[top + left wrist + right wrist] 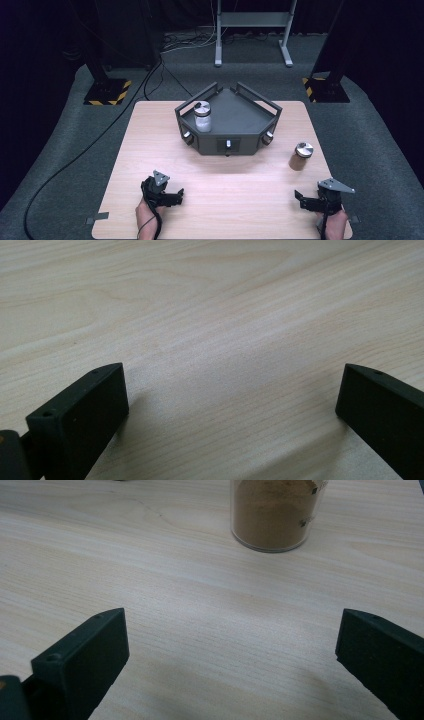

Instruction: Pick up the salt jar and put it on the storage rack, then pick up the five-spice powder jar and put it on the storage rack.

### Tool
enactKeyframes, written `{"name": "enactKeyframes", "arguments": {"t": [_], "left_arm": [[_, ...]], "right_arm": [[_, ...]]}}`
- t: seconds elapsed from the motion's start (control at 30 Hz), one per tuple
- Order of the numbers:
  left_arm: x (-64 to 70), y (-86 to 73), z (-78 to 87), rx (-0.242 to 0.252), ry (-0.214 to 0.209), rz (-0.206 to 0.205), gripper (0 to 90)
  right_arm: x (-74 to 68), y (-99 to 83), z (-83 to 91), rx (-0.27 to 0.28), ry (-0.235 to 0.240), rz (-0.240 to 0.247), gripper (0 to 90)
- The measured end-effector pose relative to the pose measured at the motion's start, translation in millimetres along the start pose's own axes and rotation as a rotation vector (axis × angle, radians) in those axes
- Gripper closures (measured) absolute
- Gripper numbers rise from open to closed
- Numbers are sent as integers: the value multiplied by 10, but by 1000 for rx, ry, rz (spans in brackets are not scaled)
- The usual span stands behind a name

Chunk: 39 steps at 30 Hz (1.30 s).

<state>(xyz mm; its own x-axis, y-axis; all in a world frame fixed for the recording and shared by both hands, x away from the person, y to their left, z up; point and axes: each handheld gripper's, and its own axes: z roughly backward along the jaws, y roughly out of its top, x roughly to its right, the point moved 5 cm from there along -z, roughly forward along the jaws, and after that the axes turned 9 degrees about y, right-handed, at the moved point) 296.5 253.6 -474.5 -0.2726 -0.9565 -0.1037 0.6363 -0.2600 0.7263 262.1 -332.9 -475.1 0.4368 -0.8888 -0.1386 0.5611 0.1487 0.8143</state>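
Observation:
A dark grey angular tray (pixel 240 117) with handles stands at the back middle of the wooden table (pixel 220 200). Inside it, at the left, is a jar of white powder (pixel 203 116) with a metal lid. A jar of brown powder (pixel 300 156) stands on the table right of the tray; its lower part (pixel 274 515) lies ahead of my right gripper. My left gripper (pixel 175 196) rests near the front left, open, with bare wood between its jaws (pixel 232 405). My right gripper (pixel 301 198) sits at the front right, open and holding nothing (pixel 232 645).
Beyond the table lie grey carpet, black cables (pixel 90 150), two black posts on hazard-striped bases (pixel 107 92) and a metal stand (pixel 252 30). The table's front edge runs just behind both hands.

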Motion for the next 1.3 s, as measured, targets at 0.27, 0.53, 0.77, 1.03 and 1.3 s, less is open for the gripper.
{"name": "enactKeyframes", "arguments": {"t": [0.27, 0.53, 0.77, 1.03, 1.3], "left_arm": [[0, -1, 0, 0, 0, 0, 3], [0, 0, 0, 0, 1, 1, 3], [0, -2, 0, 1, 0, 1, 3], [-1, -1, 0, 1, 0, 0, 3], [-5, 1, -1, 0, -1, -1, 3]], "right_arm": [[-12, -2, -1, 1, -6, 4, 0], [-12, -5, 0, 3, -7, 4, 0], [-9, -6, 1, 4, -5, 3, 0], [23, -5, 9, 1, 20, -3, 0], [-90, 64, -48, -36, -58, 19, 0]]}}
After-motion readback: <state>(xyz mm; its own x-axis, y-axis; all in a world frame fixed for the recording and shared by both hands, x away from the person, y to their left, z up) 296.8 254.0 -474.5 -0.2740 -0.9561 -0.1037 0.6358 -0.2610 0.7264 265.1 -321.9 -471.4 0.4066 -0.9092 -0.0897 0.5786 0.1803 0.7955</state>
